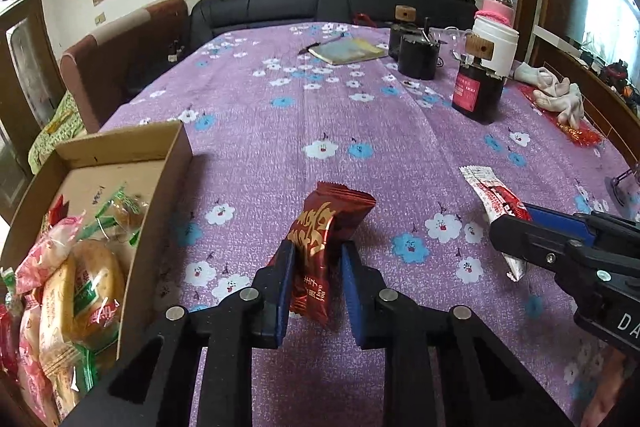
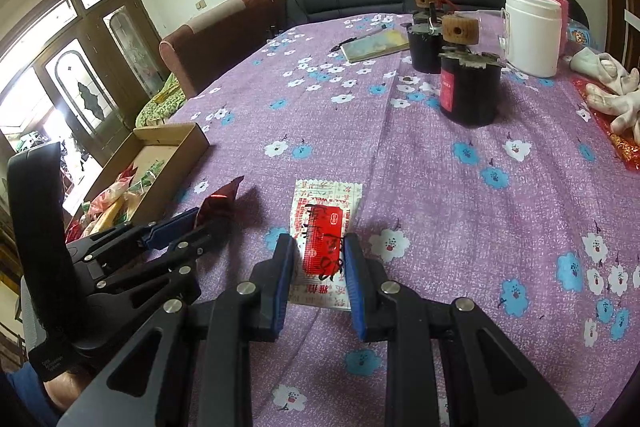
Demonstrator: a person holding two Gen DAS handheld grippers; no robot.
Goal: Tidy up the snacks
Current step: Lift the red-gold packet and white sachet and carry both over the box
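A dark red snack packet [image 1: 320,223] with gold lettering stands tilted between the blue pads of my left gripper [image 1: 318,247], which is shut on its lower half. Its far end rests near the purple flowered tablecloth [image 1: 360,131]. To the right, my right gripper [image 2: 316,241] is shut on a white packet with a red label [image 2: 324,203], low over the cloth. The right wrist view also shows the left gripper [image 2: 200,223] with the red packet [image 2: 220,199] at its tips. A cardboard box [image 1: 168,163] with several wrapped snacks sits at the left.
Black jars [image 1: 478,87] with wooden-knob lids, a white tub [image 1: 496,43], a pink-sleeved bottle [image 1: 496,7] and a notebook [image 1: 348,51] stand at the far side. White gloves [image 1: 560,95] lie at the right edge. A brown chair [image 1: 120,51] and a black sofa [image 1: 320,7] border the table.
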